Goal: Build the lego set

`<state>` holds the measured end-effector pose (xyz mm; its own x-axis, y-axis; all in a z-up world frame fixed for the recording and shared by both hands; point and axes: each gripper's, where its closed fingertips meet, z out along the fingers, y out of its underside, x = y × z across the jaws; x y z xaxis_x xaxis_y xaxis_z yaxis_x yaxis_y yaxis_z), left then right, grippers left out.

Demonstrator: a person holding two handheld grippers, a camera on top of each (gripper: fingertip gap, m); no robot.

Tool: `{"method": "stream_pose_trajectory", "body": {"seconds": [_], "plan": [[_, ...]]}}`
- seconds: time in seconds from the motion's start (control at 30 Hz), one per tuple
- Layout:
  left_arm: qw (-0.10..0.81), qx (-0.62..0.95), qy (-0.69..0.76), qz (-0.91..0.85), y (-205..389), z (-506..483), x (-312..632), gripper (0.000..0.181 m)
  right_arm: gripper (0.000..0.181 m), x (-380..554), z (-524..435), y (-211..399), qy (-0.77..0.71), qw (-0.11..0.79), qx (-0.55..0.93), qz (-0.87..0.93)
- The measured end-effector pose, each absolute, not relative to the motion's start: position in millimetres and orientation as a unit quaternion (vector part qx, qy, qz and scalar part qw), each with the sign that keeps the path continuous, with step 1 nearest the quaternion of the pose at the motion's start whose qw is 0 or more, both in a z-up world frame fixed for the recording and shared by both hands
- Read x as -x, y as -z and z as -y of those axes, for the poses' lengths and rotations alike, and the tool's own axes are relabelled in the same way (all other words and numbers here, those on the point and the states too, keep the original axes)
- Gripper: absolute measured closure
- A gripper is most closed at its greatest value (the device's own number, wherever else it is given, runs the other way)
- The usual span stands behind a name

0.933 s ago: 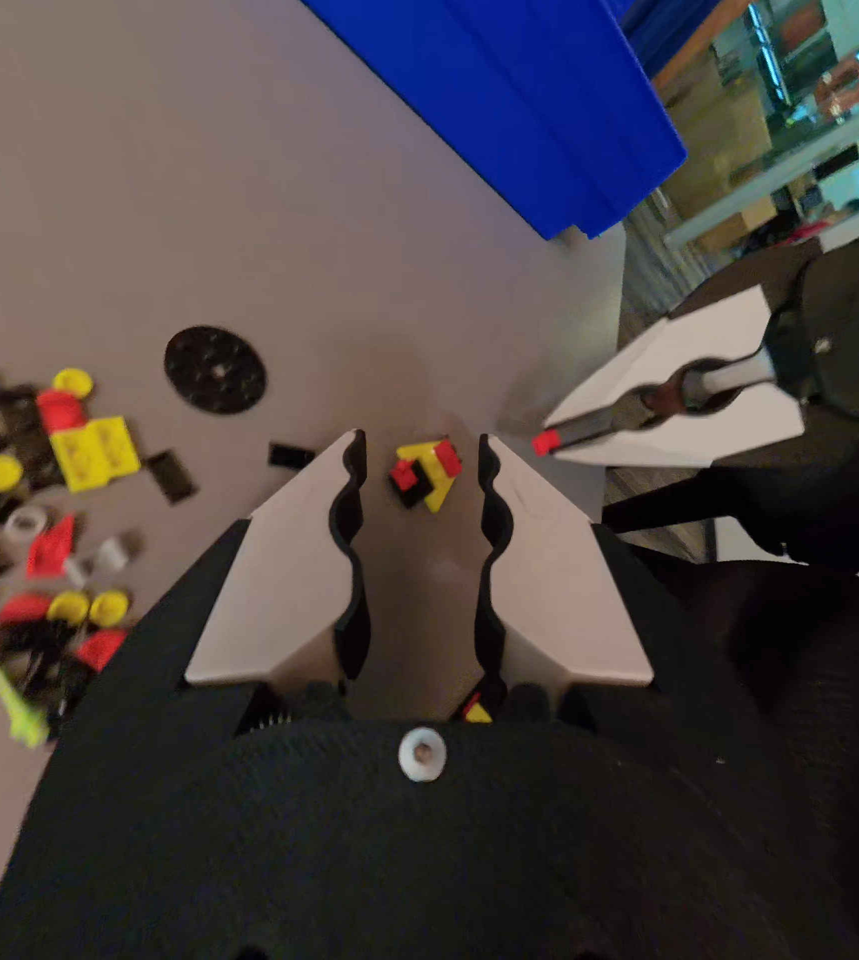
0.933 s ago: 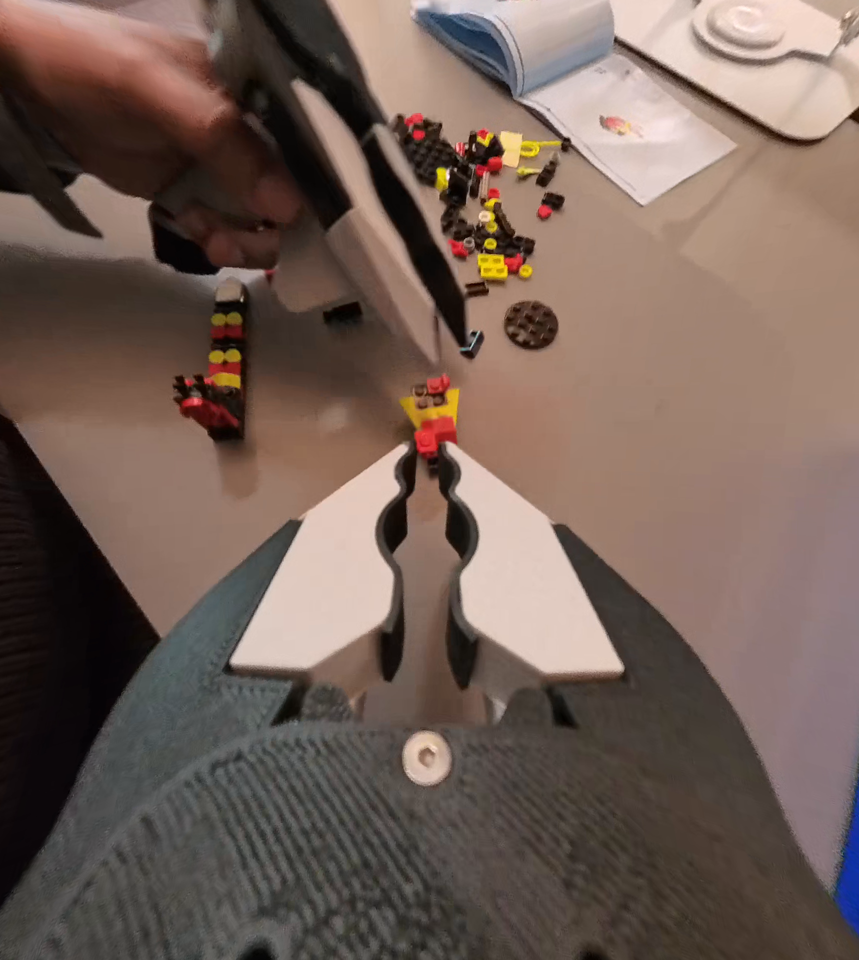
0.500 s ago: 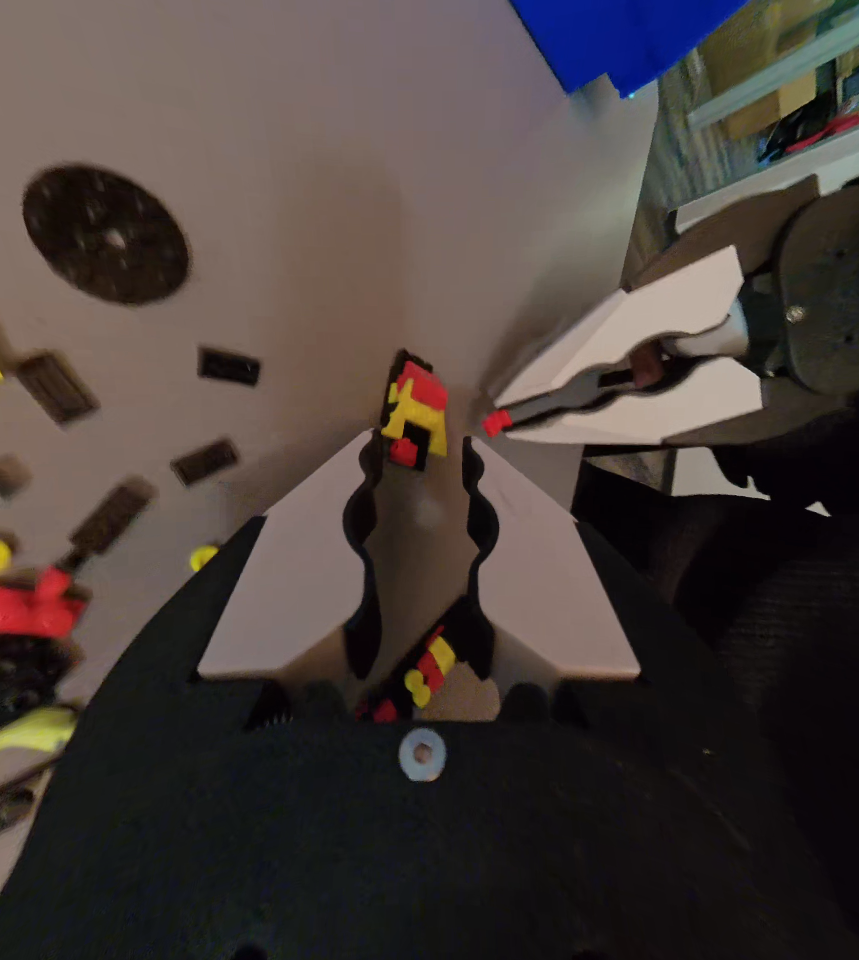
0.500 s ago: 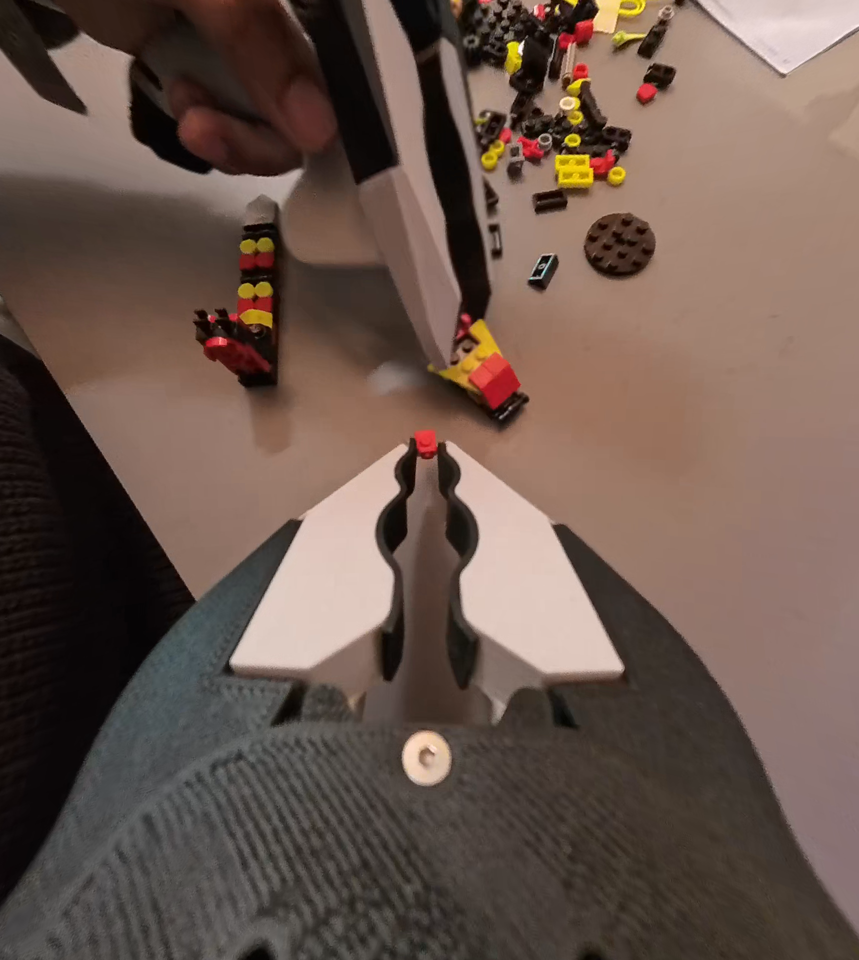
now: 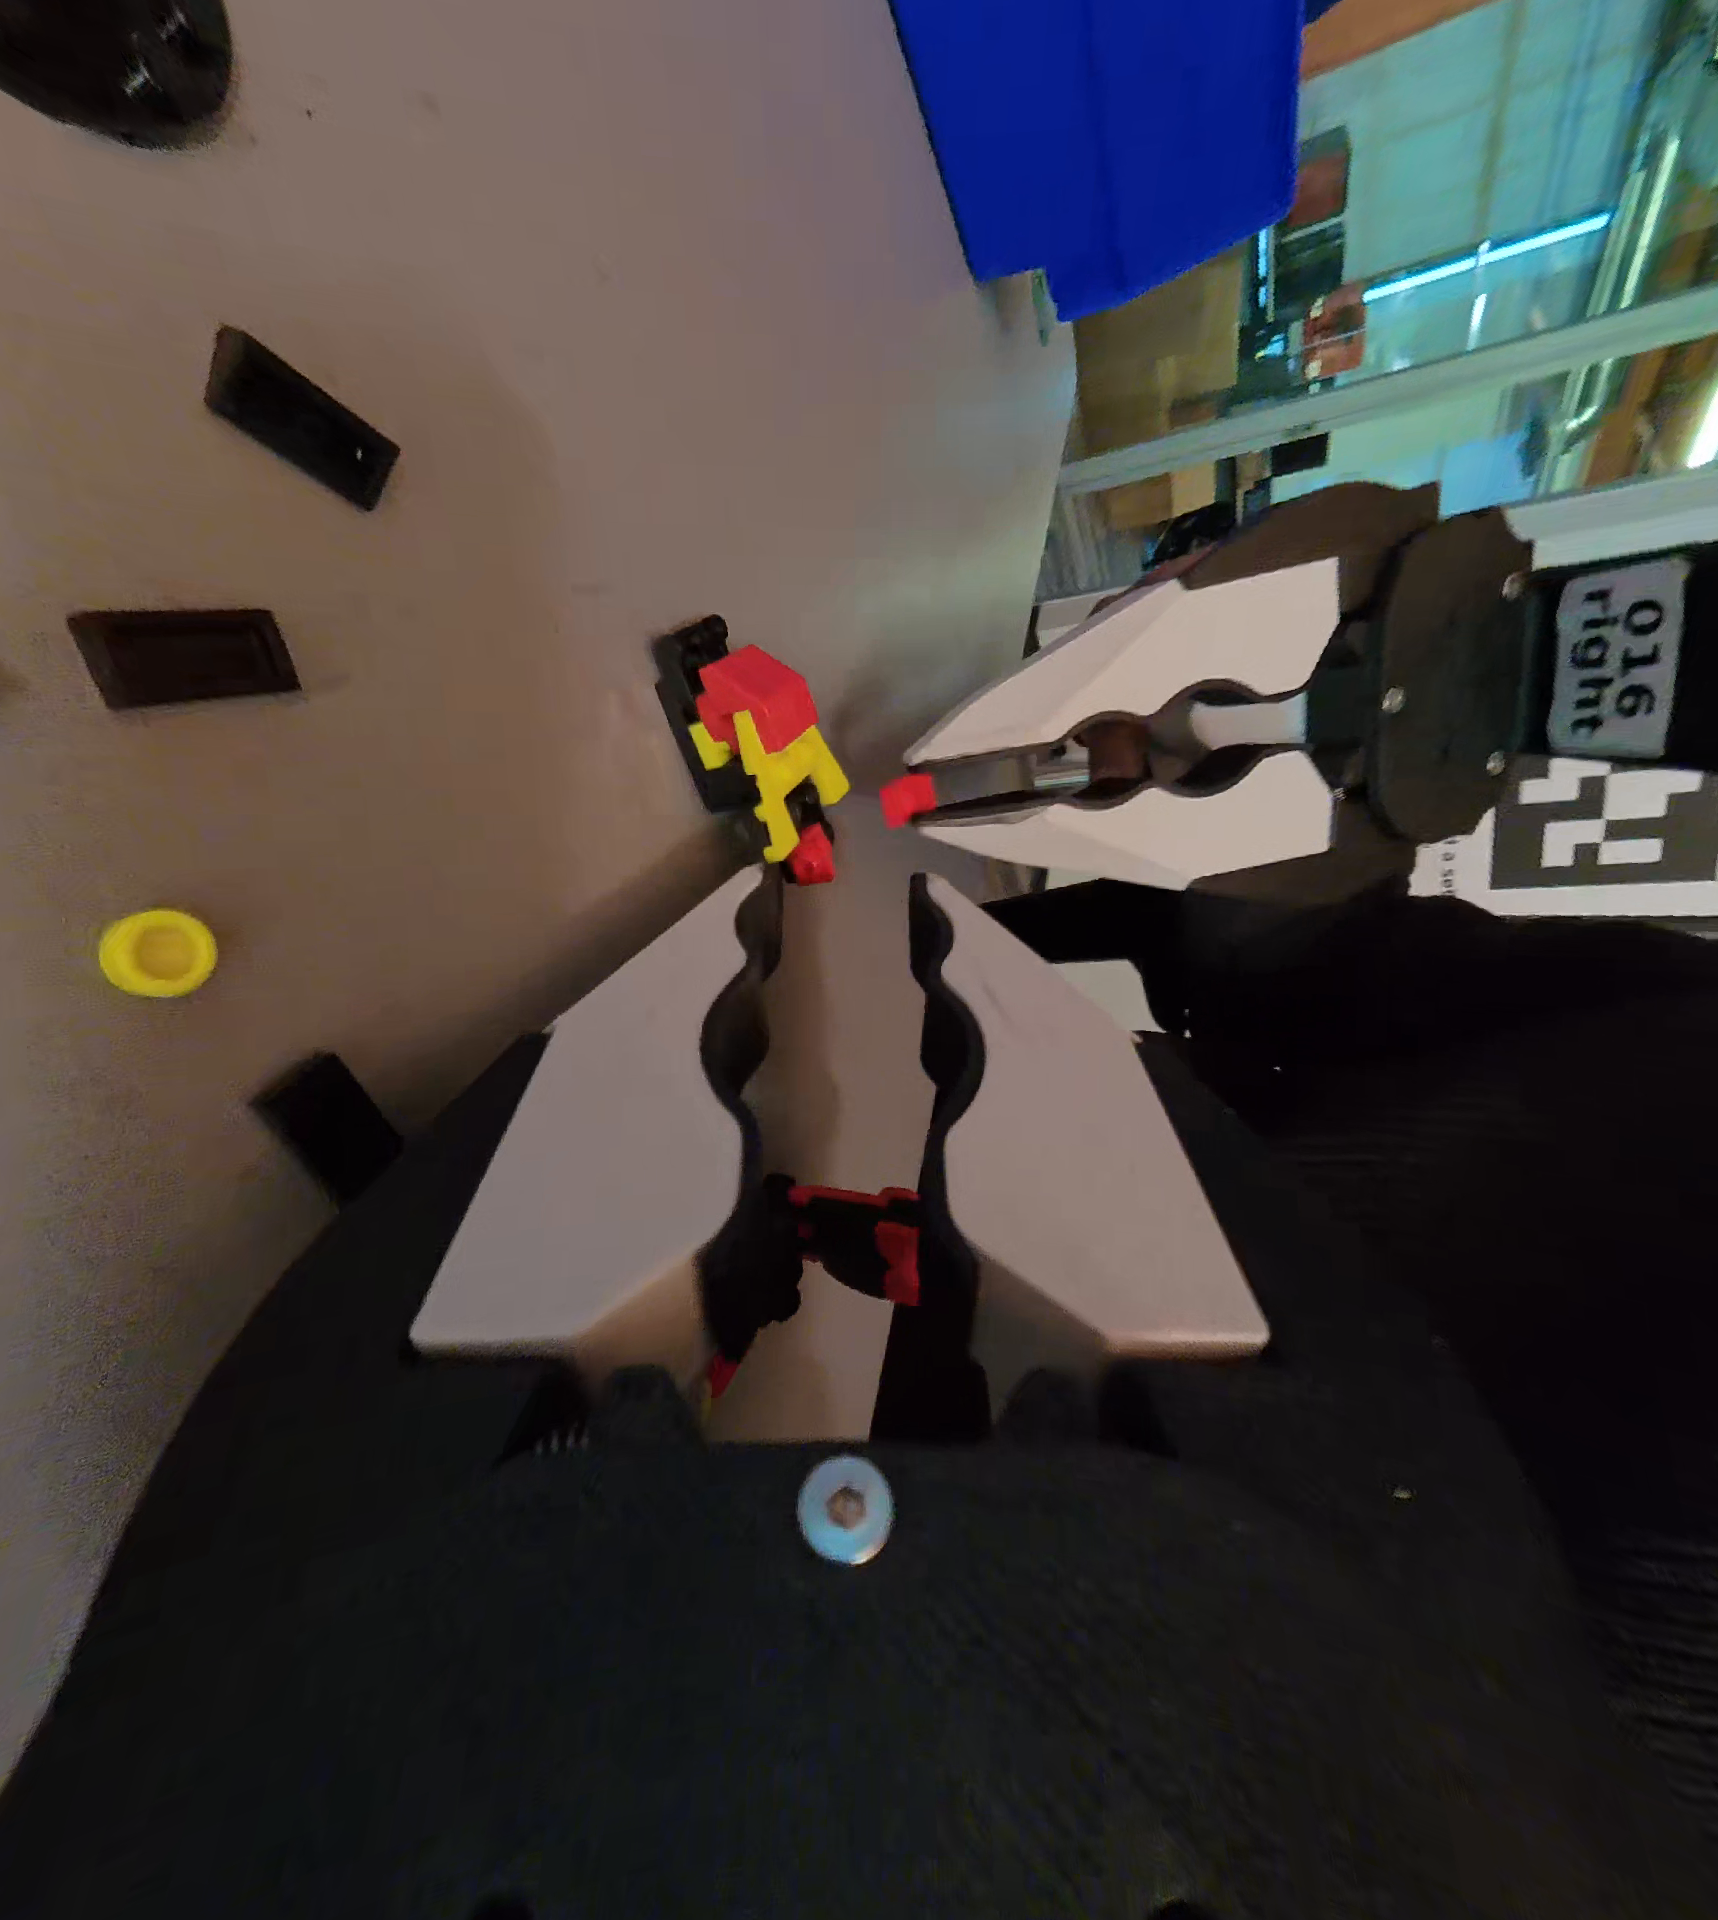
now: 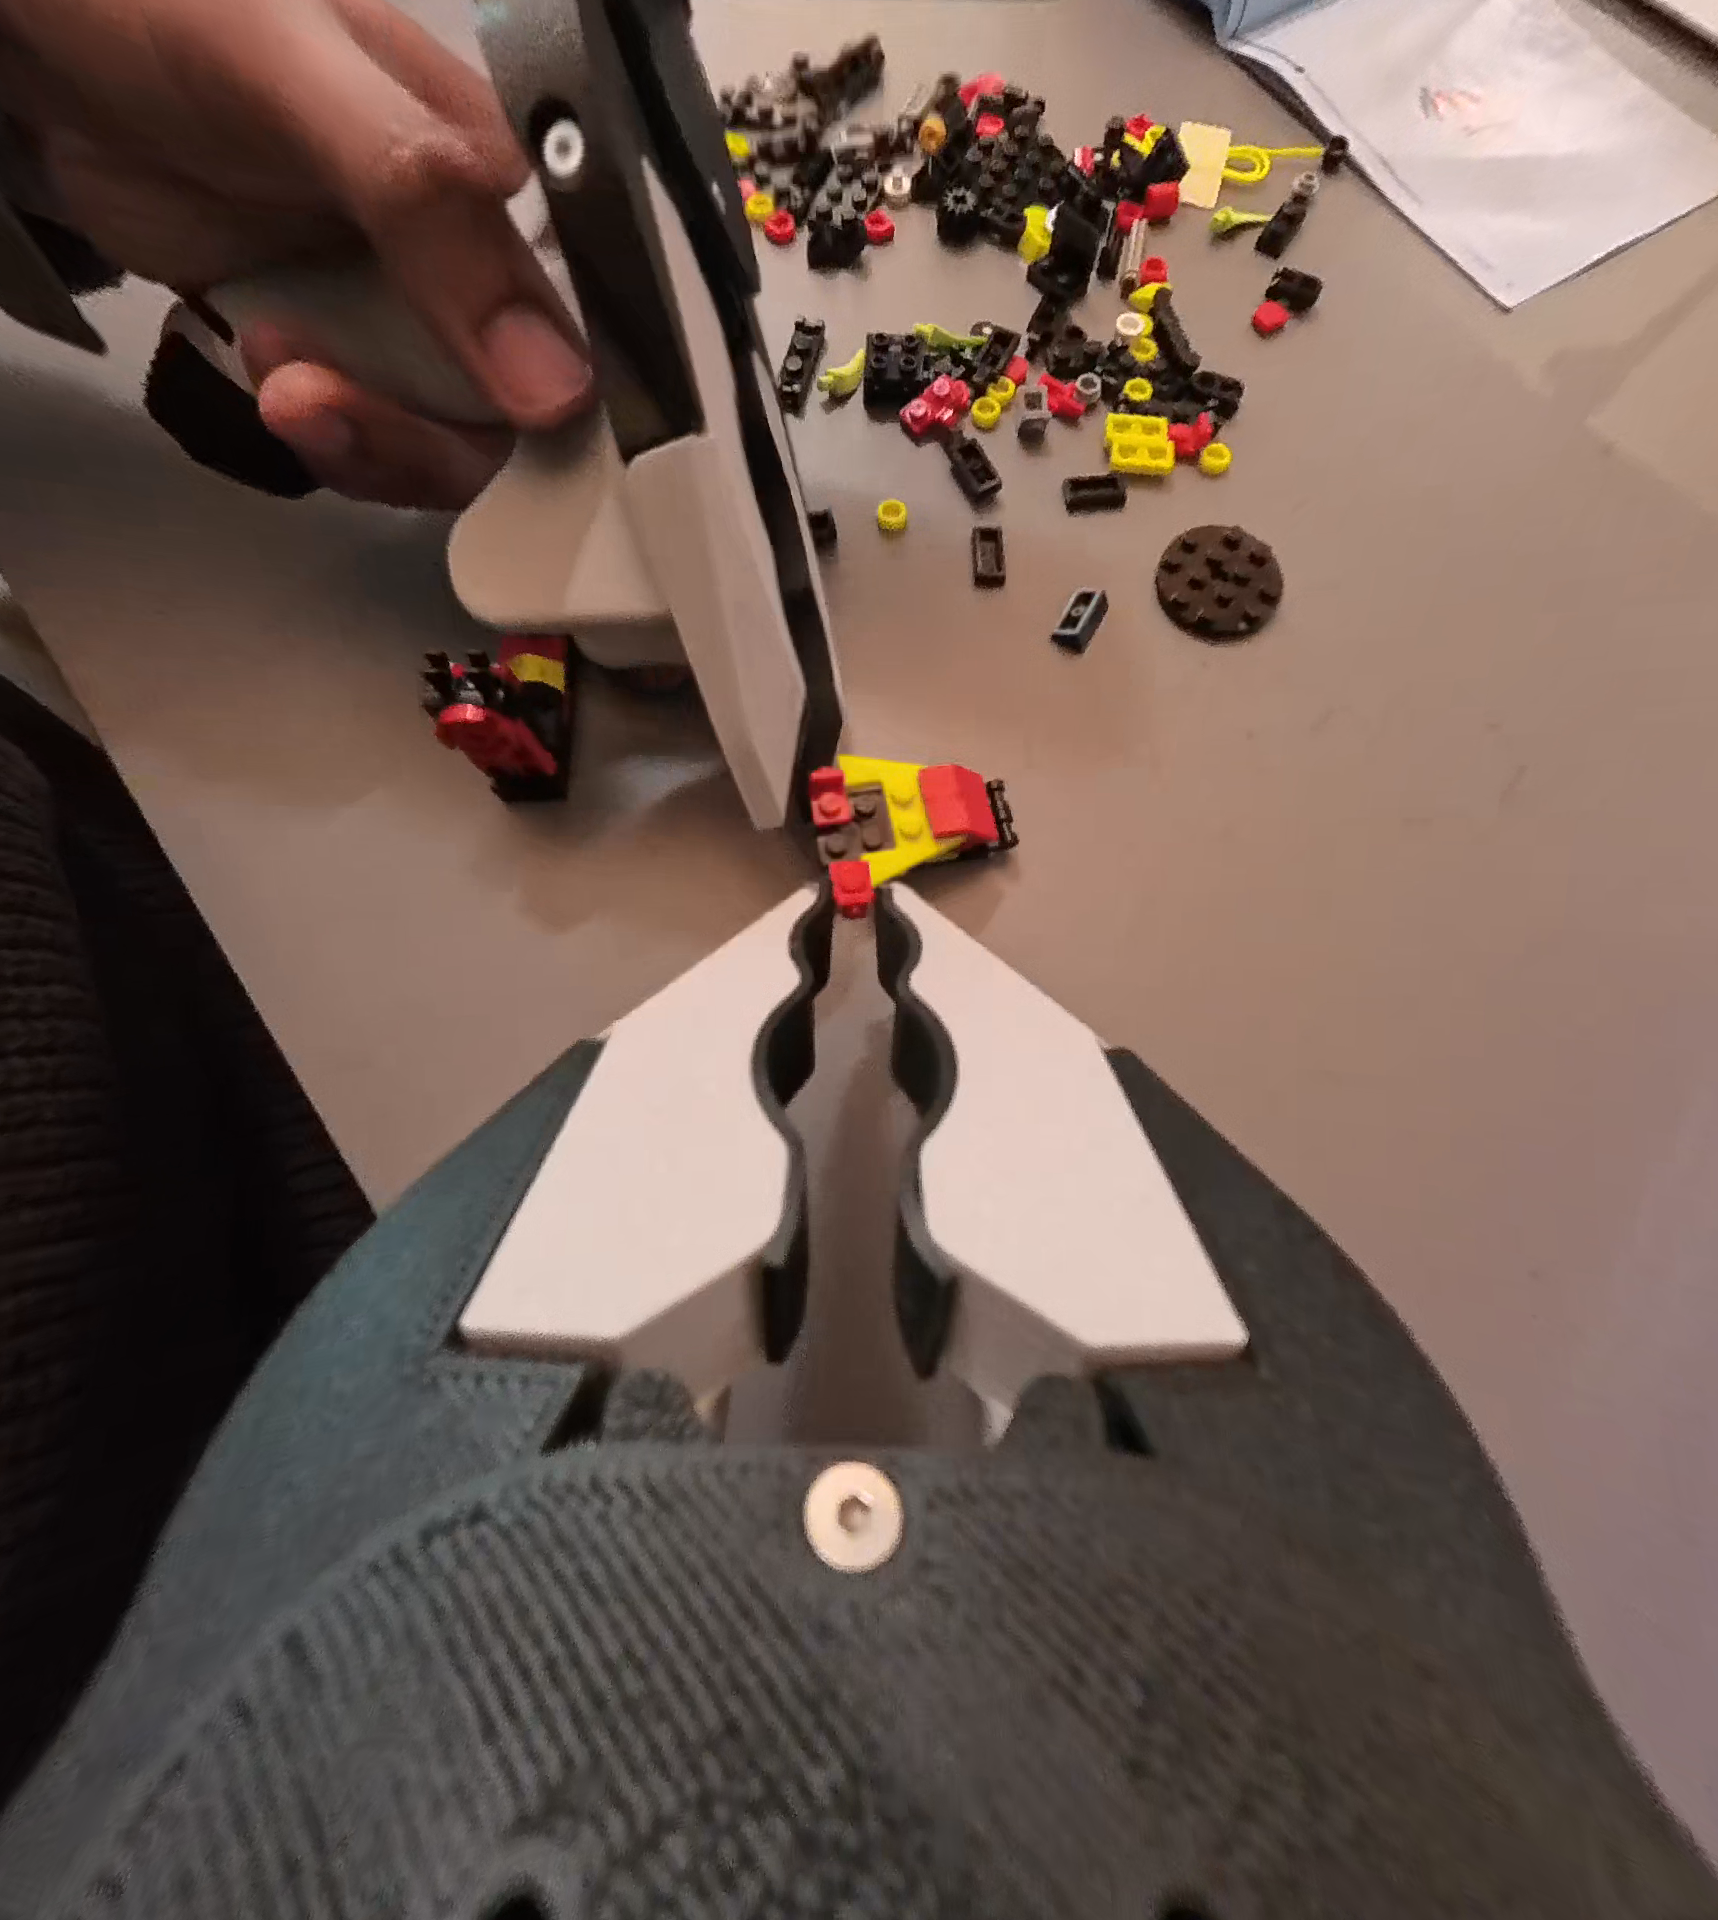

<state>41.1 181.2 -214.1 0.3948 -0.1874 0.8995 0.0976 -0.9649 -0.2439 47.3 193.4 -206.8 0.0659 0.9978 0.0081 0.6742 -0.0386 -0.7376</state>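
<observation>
A smooth grey-beige table [image 6: 1457, 935] fills the foreground; beyond its edge, a glass partition [image 5: 1561, 260] reflects ceiling lights.

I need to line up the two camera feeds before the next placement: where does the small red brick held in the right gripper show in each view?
Left wrist view: the small red brick sits right of centre, at the tip of the right gripper coming in from the right.
Right wrist view: the small red brick is at centre, just above the middle.
Shared landmark: the yellow and red sub-assembly lies right beside the brick in both.
</observation>
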Motion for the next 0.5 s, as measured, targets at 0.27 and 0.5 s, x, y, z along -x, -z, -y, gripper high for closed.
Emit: {"method": "stream_pose_trajectory", "body": {"seconds": [0.27, 0.5], "plan": [[0.13, 0.809, 0.574, -0.007, 209.1, -185.7, -41.1, 0.152, 0.175, -43.2, -195.3, 211.8, -0.259, 0.295, 0.669, 0.631], [0.127, 0.797, 0.59, 0.011, 208.1, -189.5, -40.6, 0.154, 0.175, -40.5, -196.9, 209.1, -0.277, 0.292, 0.675, 0.618]]}}
